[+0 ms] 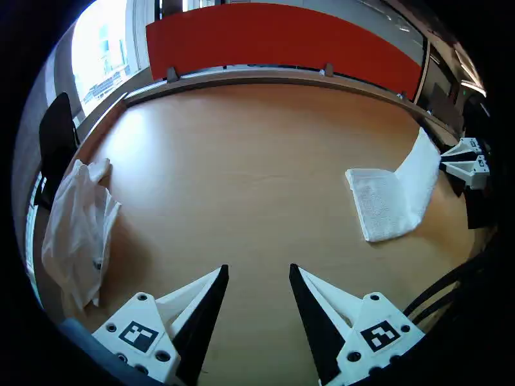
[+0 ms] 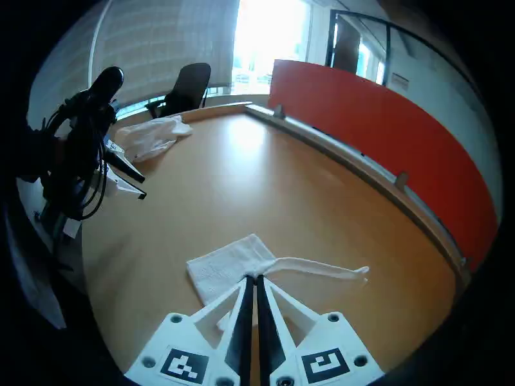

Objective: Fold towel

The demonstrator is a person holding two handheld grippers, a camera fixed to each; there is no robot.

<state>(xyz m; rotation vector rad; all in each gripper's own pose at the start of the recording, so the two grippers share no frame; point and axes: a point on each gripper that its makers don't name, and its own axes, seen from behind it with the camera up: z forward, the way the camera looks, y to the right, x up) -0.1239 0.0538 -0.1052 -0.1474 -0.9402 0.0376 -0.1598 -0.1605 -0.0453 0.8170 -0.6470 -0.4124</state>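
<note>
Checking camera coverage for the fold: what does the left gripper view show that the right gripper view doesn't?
Left gripper view: the left gripper open over bare table, and the towel side-on, one edge raised to the right gripper. Right gripper view: the right gripper shut on that edge, close up, plus cables by the far gripper and a window blind. Both: towel, table, red divider, white bag, chair.

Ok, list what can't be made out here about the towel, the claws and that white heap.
Towel: how many layers lie underneath, hidden by its top layer in both views.
Right claw: how much cloth it pinches, covered by its own fingers in the right gripper view.
White heap: bag or cloth, too crumpled to tell in the left gripper view.
</note>
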